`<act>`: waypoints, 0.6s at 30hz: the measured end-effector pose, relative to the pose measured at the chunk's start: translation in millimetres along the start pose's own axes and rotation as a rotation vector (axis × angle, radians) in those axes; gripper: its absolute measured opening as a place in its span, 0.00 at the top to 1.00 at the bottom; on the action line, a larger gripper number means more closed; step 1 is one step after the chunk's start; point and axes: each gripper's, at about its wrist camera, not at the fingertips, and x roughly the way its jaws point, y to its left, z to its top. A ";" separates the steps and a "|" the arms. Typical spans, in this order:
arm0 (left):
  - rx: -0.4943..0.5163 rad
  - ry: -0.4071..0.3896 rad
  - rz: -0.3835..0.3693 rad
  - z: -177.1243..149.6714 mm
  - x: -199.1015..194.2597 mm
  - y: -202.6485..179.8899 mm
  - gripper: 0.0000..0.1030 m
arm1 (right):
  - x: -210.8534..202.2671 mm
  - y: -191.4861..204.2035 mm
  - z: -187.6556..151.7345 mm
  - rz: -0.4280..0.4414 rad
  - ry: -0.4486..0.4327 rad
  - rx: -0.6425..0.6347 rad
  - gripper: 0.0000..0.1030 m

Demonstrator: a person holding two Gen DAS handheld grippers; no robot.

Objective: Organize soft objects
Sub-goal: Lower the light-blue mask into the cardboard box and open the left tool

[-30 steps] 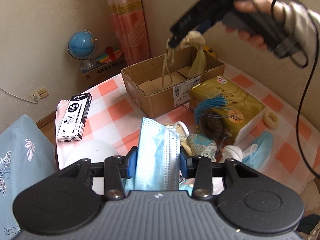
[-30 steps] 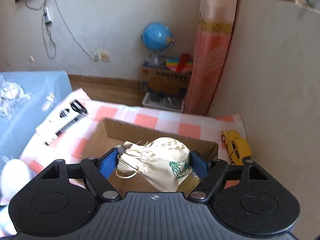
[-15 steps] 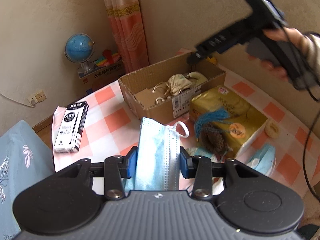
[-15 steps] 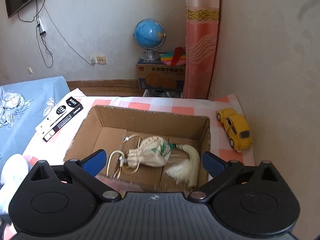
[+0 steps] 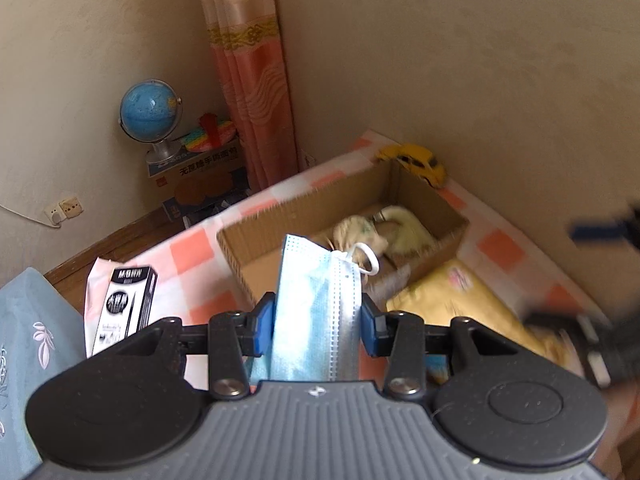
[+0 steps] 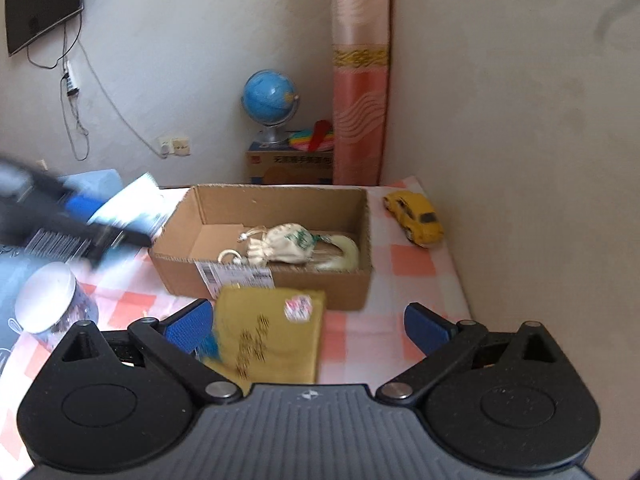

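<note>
My left gripper [image 5: 318, 326] is shut on a folded light-blue face mask [image 5: 316, 304], whose white ear loop dangles at its top right. It hangs just short of the open cardboard box [image 5: 280, 220]. Inside the box lies a cream drawstring pouch [image 6: 286, 242] with a pale tassel [image 6: 344, 254]. My right gripper [image 6: 308, 322] stands wide open and empty, back from the box and above a gold packet [image 6: 272, 340]. In the right wrist view the left gripper [image 6: 100, 220] appears blurred at the left with the mask.
A yellow toy car [image 6: 416, 216] sits by the wall right of the box. A black-and-white pen box [image 5: 124, 308] lies left, and a clear jar with a white lid [image 6: 52, 300] stands nearby. A globe [image 6: 270, 100] on a carton is beyond the checked tablecloth [image 6: 412, 260].
My right gripper opened and dropped the cream pouch into the box, then drew back toward the gold packet. My left gripper carried the mask closer to the box.
</note>
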 end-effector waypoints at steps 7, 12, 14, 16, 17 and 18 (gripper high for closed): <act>-0.111 0.043 0.064 35.8 51.9 7.0 0.59 | -22.3 -16.3 -37.2 -0.025 -0.011 0.073 0.00; -0.160 0.081 0.103 48.1 83.0 11.3 0.59 | -29.8 -29.3 -51.5 -0.046 -0.011 0.104 0.00; -0.172 0.095 0.119 50.7 92.7 11.8 0.59 | -31.1 -35.2 -55.8 -0.051 -0.009 0.115 0.00; -0.168 0.104 0.142 51.8 101.6 11.1 0.59 | -32.3 -40.0 -58.4 -0.054 -0.010 0.125 0.00; -0.167 0.113 0.151 52.0 106.1 10.8 0.59 | -33.2 -41.8 -59.4 -0.055 -0.011 0.130 0.00; -0.169 0.124 0.157 51.9 110.4 10.7 0.59 | -33.6 -44.0 -59.7 -0.054 -0.012 0.136 0.00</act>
